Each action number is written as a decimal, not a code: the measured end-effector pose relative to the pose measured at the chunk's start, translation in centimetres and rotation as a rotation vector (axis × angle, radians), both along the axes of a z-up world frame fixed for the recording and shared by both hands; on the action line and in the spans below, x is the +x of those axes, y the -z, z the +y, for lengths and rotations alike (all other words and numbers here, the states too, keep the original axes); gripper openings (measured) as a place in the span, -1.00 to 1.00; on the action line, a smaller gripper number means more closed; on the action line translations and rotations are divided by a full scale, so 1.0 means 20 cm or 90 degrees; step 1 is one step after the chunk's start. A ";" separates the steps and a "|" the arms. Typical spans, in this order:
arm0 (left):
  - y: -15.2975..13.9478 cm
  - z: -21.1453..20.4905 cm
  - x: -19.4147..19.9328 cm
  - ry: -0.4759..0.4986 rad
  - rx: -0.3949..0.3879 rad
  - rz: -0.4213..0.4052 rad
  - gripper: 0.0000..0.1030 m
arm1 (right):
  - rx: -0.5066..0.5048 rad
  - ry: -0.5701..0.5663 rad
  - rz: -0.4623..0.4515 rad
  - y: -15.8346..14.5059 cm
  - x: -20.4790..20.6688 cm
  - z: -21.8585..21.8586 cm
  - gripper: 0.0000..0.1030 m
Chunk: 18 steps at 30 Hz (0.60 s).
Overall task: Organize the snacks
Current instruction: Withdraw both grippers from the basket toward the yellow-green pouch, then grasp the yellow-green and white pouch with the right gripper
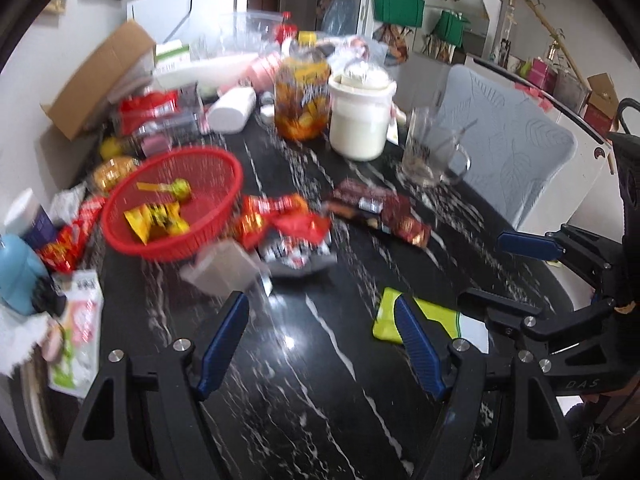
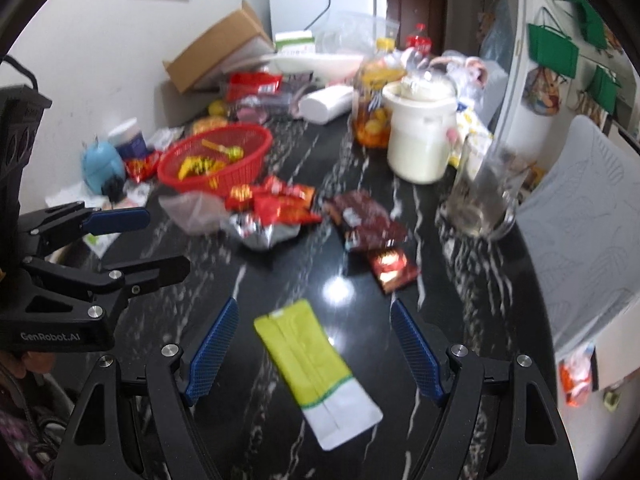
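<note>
1. Both cameras look down over a black marble-patterned table (image 1: 320,360), and both pictures are smeared with blur.
2. The left gripper (image 1: 322,344) has its blue pads standing apart with only bare tabletop between them; nothing is held.
3. The right gripper (image 2: 314,346) is spread apart too. In the right wrist view a yellow-green and white snack packet (image 2: 316,372) lies flat on the table between its pads, and neither pad touches it.
4. That same packet (image 1: 420,320) shows in the left wrist view just to the right of the left gripper, partly behind its right pad, with the right gripper (image 1: 516,268) beside it at the right edge.
5. Further in, a red plastic basket (image 1: 120,236) sits left of centre with yellow wrappers (image 1: 156,220) already inside.
6. Just beside the basket, loose on the table, is a heap of red snack packets (image 1: 284,220) with a silvery wrapper under them.
7. To the right of the heap lie dark brown snack packets (image 1: 380,208), a short way from a glass mug (image 1: 432,152).
8. Behind these stand a jar of orange preserved fruit (image 1: 302,96) and a cream-coloured lidded pot (image 1: 360,120), just beside each other.
9. A cardboard box (image 1: 100,80) leans against the wall at the far left.
</note>
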<state>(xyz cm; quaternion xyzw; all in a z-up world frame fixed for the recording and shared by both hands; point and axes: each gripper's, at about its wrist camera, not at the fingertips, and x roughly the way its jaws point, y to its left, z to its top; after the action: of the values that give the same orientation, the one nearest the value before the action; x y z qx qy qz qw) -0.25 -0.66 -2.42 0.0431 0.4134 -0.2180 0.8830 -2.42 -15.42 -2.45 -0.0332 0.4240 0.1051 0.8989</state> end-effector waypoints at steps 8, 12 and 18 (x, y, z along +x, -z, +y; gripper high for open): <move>0.14 0.04 -0.02 -0.018 -0.006 0.040 0.45 | 0.013 -0.013 0.064 0.19 0.00 0.00 0.54; 0.18 0.09 -0.02 -0.039 -0.005 0.040 0.45 | 0.004 -0.026 0.093 0.26 0.01 0.01 0.54; 0.16 0.14 -0.01 -0.074 -0.008 0.018 0.45 | -0.009 -0.024 0.130 0.35 0.04 0.00 0.54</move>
<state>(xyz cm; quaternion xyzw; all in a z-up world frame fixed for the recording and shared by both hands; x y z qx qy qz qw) -0.53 2.19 -5.66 0.0102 0.4260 -0.1693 0.8887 -1.55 -15.33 -9.48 -0.0364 0.5135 0.1218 0.8486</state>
